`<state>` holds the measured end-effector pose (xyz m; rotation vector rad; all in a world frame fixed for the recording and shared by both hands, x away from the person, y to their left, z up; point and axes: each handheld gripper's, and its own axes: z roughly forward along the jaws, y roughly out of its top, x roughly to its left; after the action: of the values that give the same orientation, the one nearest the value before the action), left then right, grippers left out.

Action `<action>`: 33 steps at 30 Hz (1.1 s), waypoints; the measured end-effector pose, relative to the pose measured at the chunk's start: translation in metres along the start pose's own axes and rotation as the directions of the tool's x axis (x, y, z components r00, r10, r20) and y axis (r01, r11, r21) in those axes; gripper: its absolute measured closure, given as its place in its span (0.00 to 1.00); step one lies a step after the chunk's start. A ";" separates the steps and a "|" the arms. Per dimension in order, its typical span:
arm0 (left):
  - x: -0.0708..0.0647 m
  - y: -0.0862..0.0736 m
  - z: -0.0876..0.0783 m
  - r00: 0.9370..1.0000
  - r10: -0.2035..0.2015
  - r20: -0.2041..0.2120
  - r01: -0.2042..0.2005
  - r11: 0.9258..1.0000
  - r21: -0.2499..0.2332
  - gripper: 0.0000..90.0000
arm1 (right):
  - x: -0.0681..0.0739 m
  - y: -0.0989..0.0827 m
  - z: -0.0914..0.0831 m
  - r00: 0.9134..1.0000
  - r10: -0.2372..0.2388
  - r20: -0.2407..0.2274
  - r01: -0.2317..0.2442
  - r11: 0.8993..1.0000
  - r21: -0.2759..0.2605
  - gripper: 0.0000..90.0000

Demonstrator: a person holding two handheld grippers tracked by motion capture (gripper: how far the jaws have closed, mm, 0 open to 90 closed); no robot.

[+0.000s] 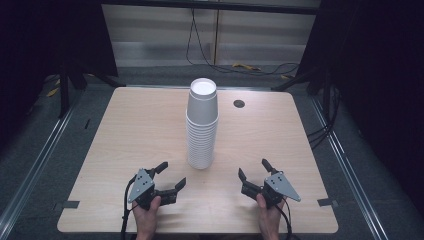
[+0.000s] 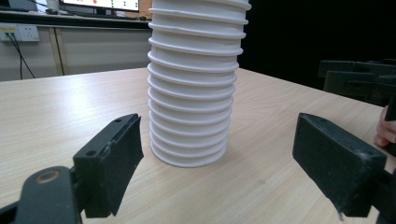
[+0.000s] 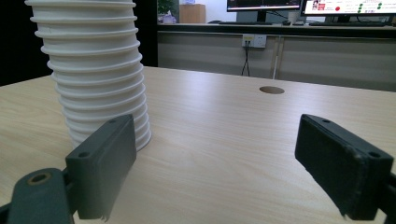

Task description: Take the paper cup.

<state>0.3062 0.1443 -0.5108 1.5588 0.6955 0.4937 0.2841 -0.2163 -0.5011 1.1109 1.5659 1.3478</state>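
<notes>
I see the stack of cups point(image 1: 202, 125) standing upright on the table point(image 1: 130, 130), near its middle. My left tool point(image 1: 170, 175) sits before it to the left, my right tool point(image 1: 252, 170) before it to the right, both near the front edge. A round hole point(image 1: 239, 103) lies behind the stack, to its right

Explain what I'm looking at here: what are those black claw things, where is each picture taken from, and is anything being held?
A person sits at a wooden table, holding a hand-held two-jaw tool in each hand. The high view looks down from above: the left tool and the right tool sit near the table's front edge, jaws spread wide. The other two pictures come from cameras riding on each tool, looking out between its own black jaws. A tall stack of white paper cups stands upside down mid-table, ahead of both tools. Beyond it is a small round hole in the tabletop. Nothing is held; neither tool touches the stack.
</notes>
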 end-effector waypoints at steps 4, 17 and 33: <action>0.000 0.000 0.000 1.000 -0.002 -0.004 0.002 1.000 0.000 0.18 | 0.000 0.001 0.001 1.000 0.003 0.000 -0.003 1.000 0.013 0.14; 0.000 0.000 0.000 1.000 0.000 0.000 0.000 1.000 0.001 0.18 | 0.001 0.002 0.004 1.000 0.001 0.018 -0.002 0.999 0.042 0.14; 0.000 0.000 0.001 1.000 -0.006 0.016 0.006 1.000 0.002 0.18 | 0.004 0.016 0.005 0.992 0.040 -0.124 -0.033 0.997 0.063 0.15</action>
<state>0.3067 0.1436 -0.5108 1.5605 0.6888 0.4754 0.2892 -0.2098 -0.4862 1.1152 1.6939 1.4264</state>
